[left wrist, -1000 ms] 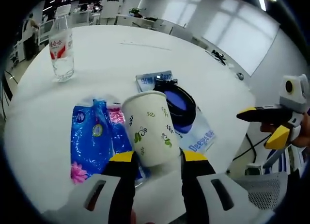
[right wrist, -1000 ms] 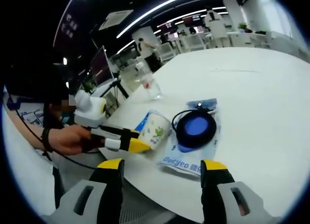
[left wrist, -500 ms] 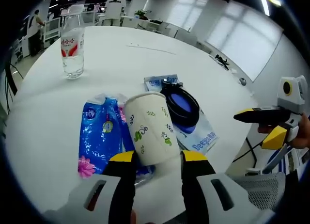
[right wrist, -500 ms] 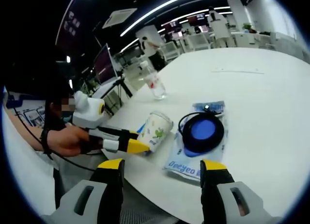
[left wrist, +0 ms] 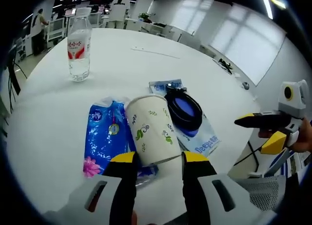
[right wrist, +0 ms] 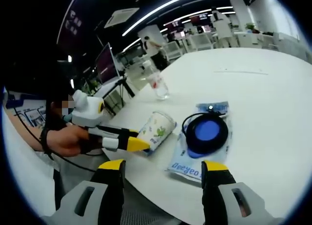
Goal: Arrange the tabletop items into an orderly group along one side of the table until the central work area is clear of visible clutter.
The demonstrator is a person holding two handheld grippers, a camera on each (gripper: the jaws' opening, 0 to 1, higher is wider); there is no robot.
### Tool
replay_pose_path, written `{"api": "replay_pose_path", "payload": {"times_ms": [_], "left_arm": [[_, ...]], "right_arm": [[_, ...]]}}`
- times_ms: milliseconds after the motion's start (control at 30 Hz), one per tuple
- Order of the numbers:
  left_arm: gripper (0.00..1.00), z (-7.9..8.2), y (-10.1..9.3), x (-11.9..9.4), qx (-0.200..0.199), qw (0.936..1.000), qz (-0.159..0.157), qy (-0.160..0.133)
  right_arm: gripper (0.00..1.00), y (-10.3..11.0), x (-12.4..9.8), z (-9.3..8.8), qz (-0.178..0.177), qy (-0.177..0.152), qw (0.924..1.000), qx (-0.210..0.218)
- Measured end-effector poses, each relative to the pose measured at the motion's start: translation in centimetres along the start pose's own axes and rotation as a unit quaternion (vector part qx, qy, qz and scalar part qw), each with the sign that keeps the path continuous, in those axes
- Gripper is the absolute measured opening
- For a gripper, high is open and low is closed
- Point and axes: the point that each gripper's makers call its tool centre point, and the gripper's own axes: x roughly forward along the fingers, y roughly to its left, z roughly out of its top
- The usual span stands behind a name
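Cup (left wrist: 152, 129) sits mid-frame in left gripper view, tilted, pinched by left gripper (left wrist: 159, 158) w/ blue packet (left wrist: 106, 140) beneath. Right gripper (right wrist: 163, 167) hangs open, empty. Should carry cup level toward bottle (left wrist: 79, 48), upper left.

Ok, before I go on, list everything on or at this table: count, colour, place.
paper cup: 1, white with green leaf print, held tilted between the left gripper's jaws at the near edge
tissue pack: 1, blue with pink flower, flat under and beside the cup
round blue disc with black rim: 1, lying on the wipes pack
wipes pack: 1, white and blue, flat near the table edge
water bottle: 1, clear with red label, upright, farther back
table: 1, white, round
left gripper: yellow tips, shut on the cup
right gripper: yellow tips, open, off the table edge
hand: 1, holding the left gripper
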Motion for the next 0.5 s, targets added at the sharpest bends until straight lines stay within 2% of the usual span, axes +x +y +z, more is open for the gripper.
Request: {"api": "replay_pose_path", "payload": {"times_ms": [100, 500], "left_arm": [[0.35, 0.1, -0.1, -0.3, -0.001, 1.0000, 0.000, -0.002], [0.35, 0.0, 0.4, -1.1, -0.002, 0.9999, 0.007, -0.012]], "right_arm": [[0.64, -0.5, 0.1, -0.1, 0.000, 0.000, 1.0000, 0.001], [0.63, -0.1, 0.0, -0.5, 0.000, 0.001, 1.0000, 0.001]]}}
